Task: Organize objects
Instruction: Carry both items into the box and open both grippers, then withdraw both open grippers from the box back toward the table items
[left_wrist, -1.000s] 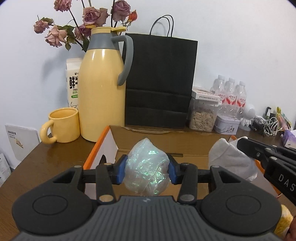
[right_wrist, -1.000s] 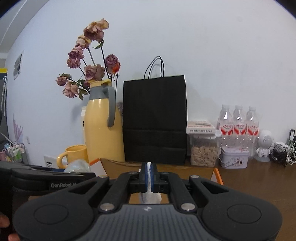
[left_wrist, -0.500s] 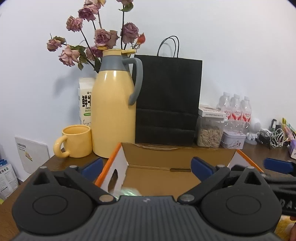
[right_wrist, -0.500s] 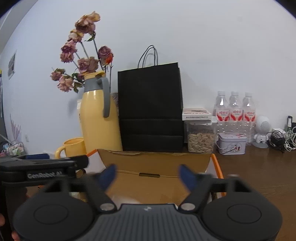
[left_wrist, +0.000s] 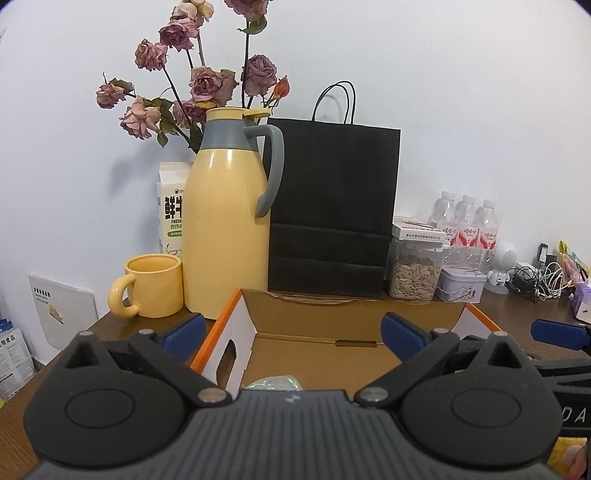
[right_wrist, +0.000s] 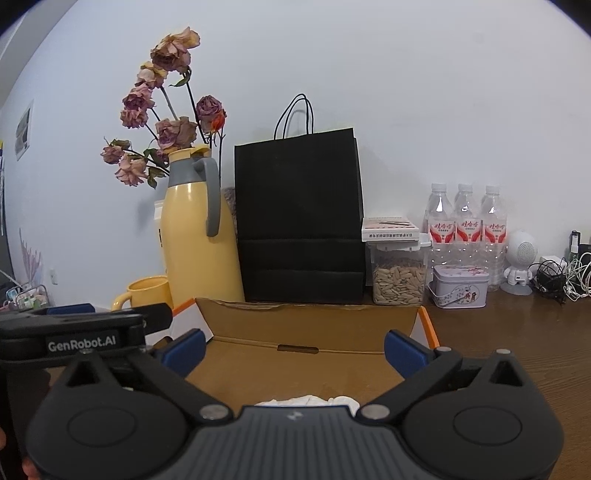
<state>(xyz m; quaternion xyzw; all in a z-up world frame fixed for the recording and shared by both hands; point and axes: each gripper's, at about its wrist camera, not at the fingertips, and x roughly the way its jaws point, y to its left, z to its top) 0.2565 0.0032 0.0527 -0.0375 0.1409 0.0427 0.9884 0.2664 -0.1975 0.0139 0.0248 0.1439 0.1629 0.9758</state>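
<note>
An open cardboard box (left_wrist: 354, 314) with orange edges sits on the wooden table; it also shows in the right wrist view (right_wrist: 310, 325). A shiny iridescent crumpled wrapper (left_wrist: 273, 383) lies inside it, mostly hidden behind my left gripper's body. A white crumpled cloth (right_wrist: 306, 400) lies inside the box below my right gripper. My left gripper (left_wrist: 293, 334) is open and empty above the box. My right gripper (right_wrist: 293, 349) is open and empty above the box, beside the left one (right_wrist: 85, 321).
Behind the box stand a yellow thermos jug (left_wrist: 225, 229), a yellow mug (left_wrist: 151, 286), a black paper bag (left_wrist: 332, 214), a seed jar (left_wrist: 415, 273), a small tin (left_wrist: 461, 284) and water bottles (left_wrist: 465, 221). Cables (left_wrist: 543, 280) lie at the right.
Both grippers opened and let go: the shiny wrapper and the white cloth dropped into the box. Both grippers then rose and drew back a little.
</note>
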